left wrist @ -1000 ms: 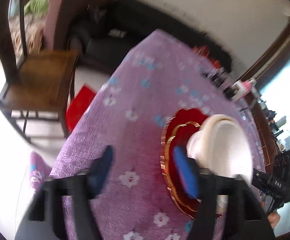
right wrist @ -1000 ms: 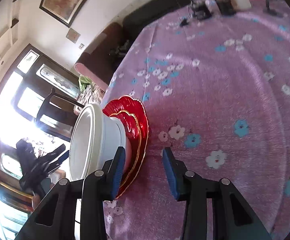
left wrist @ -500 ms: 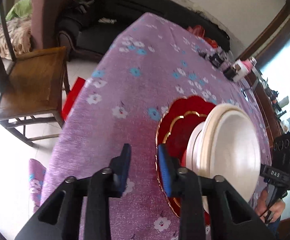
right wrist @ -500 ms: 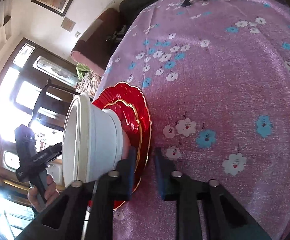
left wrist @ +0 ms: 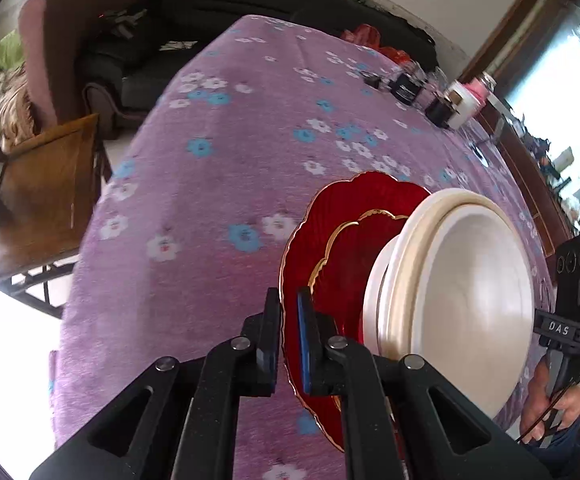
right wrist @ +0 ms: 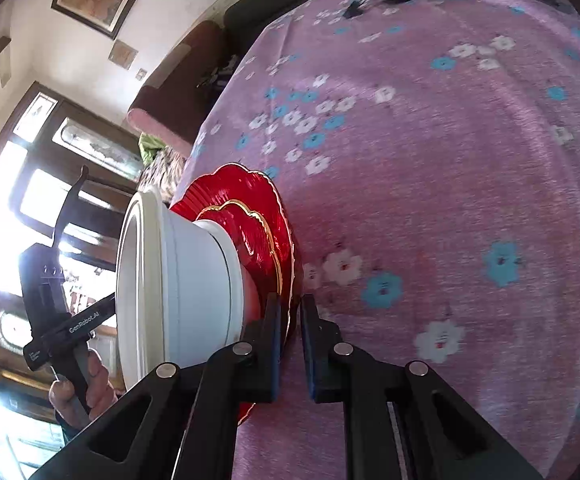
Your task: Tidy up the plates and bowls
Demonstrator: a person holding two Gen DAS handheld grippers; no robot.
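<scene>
A stack stands on the purple flowered tablecloth [left wrist: 210,200]: a large red scalloped plate [left wrist: 369,196], a smaller gold-rimmed red plate [left wrist: 353,248] on it, and nested white bowls [left wrist: 469,296] on top. My left gripper [left wrist: 288,300] has the large plate's near rim between its blue pads, its jaws closing tight onto it. In the right wrist view the same large plate [right wrist: 250,184] and bowls [right wrist: 194,280] appear from the opposite side. There my right gripper [right wrist: 290,308] is closing on the rim too, with the edge pinched between its pads.
Small jars and containers [left wrist: 441,100] crowd the far end of the table. A wooden chair [left wrist: 46,184] stands past the table's left edge, and a black sofa [left wrist: 250,0] lies behind. A hand [left wrist: 549,408] holds the other gripper's handle beside the bowls.
Both grippers went from wide open to closed on the large red plate's rim. The left one slid in toward the plate's edge; the right one stayed nearly in place.
</scene>
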